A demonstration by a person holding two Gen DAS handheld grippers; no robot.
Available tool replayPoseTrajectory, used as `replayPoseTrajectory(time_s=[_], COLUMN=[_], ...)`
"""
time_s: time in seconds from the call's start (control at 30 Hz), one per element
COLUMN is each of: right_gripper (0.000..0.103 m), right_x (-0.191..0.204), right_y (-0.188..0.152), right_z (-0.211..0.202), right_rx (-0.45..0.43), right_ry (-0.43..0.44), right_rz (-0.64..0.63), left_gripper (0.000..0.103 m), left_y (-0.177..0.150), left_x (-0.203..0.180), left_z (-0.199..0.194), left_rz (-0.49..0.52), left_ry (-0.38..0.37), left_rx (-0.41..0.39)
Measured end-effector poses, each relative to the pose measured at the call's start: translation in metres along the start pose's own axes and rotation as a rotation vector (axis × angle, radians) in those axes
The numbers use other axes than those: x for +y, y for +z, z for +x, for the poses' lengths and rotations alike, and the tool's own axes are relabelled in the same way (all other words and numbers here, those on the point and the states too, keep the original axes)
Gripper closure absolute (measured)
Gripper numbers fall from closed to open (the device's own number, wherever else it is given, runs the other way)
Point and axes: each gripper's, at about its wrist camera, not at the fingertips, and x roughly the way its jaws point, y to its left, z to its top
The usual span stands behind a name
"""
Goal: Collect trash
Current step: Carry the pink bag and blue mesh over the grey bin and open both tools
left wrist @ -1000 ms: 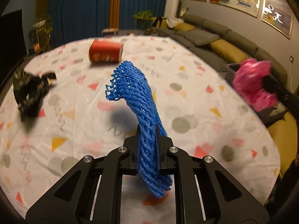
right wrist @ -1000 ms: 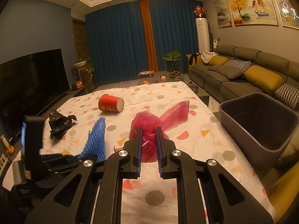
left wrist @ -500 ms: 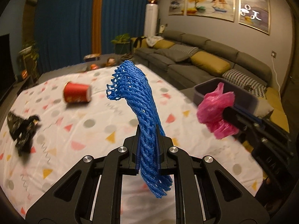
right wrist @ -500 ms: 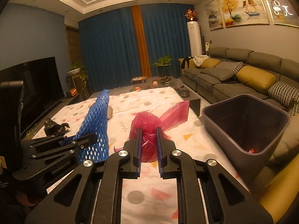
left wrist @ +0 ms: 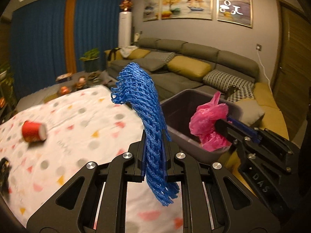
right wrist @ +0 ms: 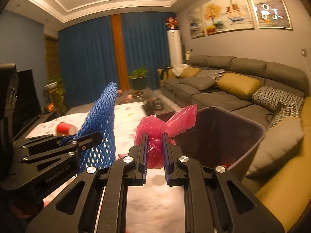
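Blue net (left wrist: 149, 116) stood clamped between the fingers of the left gripper (left wrist: 154, 145), its upper part rising well above the fingertips and curling over to the left, its frayed lower end hanging below them. The fingers were nearly closed, pressed on the net from both sides. In the right wrist view the same net (right wrist: 101, 124) appeared to the left, held up above the desk (right wrist: 128, 116). Pink bag (right wrist: 155, 134) sat crumpled between the fingers of the right gripper (right wrist: 154, 145), which were clenched on it with only a narrow gap; one flap spread up and right toward the bin (right wrist: 258, 136). From the left wrist view, the bag (left wrist: 208, 124) hung at the bin's (left wrist: 182, 136) near rim, partly over its opening. A red cup (left wrist: 34, 131) lay on its side on the patterned desk (left wrist: 87, 126), well apart from both grippers. Something small and orange showed at the bin's bottom, too indistinct to identify.
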Motion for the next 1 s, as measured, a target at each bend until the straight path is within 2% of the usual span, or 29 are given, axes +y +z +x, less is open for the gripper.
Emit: replayPoseTrajectory(time_s=[0.23, 0.5, 0.83, 1.0], right_gripper=[0.088, 0.088, 0.087, 0.087], right_x=[-0.046, -0.075, -0.089, -0.091], right_y=[0.002, 0.003, 0.001, 0.001], right_z=[0.015, 0.028, 0.048, 0.053], right_rx=[0.015, 0.025, 0.06, 0.072], right_ry=[-0.081, -0.118, -0.13, -0.133], right_rz=[0.043, 0.079, 0.094, 0.104], left_gripper=[0.091, 0.091, 0.091, 0.09], left_y=[0.018, 0.028, 0.024, 0.023], left_x=[-0.028, -0.042, -0.051, -0.054], left_z=[0.041, 0.079, 0.118, 0.123], left_rz=[0.027, 0.026, 0.009, 0.007], left_ry=[-0.084, -0.135, -0.197, -0.223], left_rx=[0.009, 0.031, 0.096, 0.105])
